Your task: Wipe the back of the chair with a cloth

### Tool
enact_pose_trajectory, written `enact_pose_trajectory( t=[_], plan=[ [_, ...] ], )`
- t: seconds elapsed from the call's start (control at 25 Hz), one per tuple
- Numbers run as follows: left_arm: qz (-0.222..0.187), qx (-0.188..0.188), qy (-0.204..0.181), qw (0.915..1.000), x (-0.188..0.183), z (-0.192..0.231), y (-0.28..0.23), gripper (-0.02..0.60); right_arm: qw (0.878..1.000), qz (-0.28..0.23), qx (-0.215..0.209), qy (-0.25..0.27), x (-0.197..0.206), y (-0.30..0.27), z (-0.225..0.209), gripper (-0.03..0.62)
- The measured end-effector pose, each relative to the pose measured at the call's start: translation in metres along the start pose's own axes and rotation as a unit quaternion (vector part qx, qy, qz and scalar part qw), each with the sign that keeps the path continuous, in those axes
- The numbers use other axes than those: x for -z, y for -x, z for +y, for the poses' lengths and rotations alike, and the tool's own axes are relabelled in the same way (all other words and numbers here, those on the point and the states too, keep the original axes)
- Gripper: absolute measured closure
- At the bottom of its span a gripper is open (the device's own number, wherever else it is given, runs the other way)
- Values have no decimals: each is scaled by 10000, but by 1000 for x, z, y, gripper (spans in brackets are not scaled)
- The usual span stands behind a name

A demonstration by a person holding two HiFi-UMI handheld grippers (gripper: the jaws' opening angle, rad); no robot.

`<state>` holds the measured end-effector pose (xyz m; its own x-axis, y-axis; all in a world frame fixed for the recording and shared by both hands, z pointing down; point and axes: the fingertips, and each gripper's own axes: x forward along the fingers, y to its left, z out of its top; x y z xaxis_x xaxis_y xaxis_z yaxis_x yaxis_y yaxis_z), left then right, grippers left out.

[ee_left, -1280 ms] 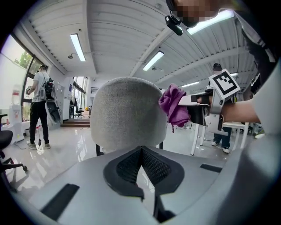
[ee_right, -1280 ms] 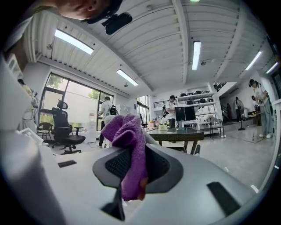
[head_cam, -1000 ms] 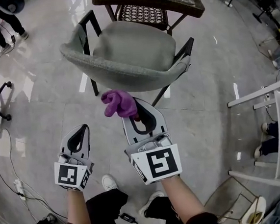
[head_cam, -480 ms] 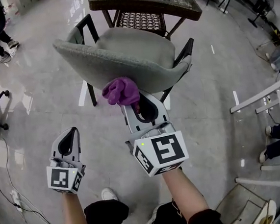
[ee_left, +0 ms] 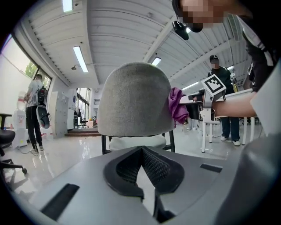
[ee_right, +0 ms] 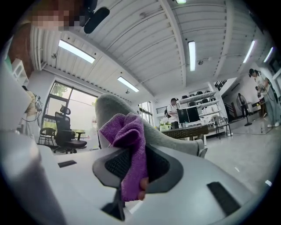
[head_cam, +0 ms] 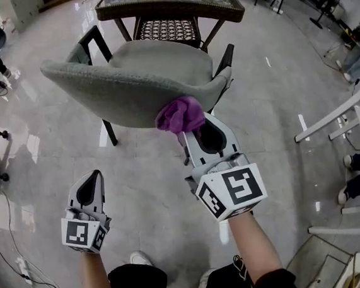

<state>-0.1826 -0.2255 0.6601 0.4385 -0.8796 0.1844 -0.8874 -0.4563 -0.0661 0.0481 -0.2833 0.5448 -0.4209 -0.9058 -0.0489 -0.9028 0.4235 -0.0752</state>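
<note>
The right tongs (head_cam: 195, 128), gripping the crumpled purple cloth (head_cam: 180, 113), have now reached the grey upholstered chair back (head_cam: 112, 93), so wiping can start. The left tongs (head_cam: 96, 174) are closed and empty.

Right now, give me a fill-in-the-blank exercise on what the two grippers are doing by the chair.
1. The right gripper is shut on a crumpled cloth coloured ____.
2. The left gripper, jaws together, holds ____.
3. Beyond the grey upholstered chair stands a brown wicker ____.
4. The cloth touches the chair's curved ____.
Missing words: purple, nothing, table, back.
</note>
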Motion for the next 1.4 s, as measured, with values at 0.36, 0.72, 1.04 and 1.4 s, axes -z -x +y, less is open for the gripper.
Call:
enact_pose_trajectory(
  t=[0.36,0.72,1.04,1.4],
  plan=[
    [-1,-50,-350,9994,-1,6,-8,572,9987,5,416,-288,20,8,-71,502],
    [185,131,-519,9984,18,-5,-8,572,9874,726,1403,126,48,13,-154,502],
    [70,-78,-578,9983,17,4,11,572,9959,68,519,737,28,42,-59,502],
    [-176,-581,-421,9973,17,20,50,572,9911,313,-1023,790,78,-13,89,502]
  ],
)
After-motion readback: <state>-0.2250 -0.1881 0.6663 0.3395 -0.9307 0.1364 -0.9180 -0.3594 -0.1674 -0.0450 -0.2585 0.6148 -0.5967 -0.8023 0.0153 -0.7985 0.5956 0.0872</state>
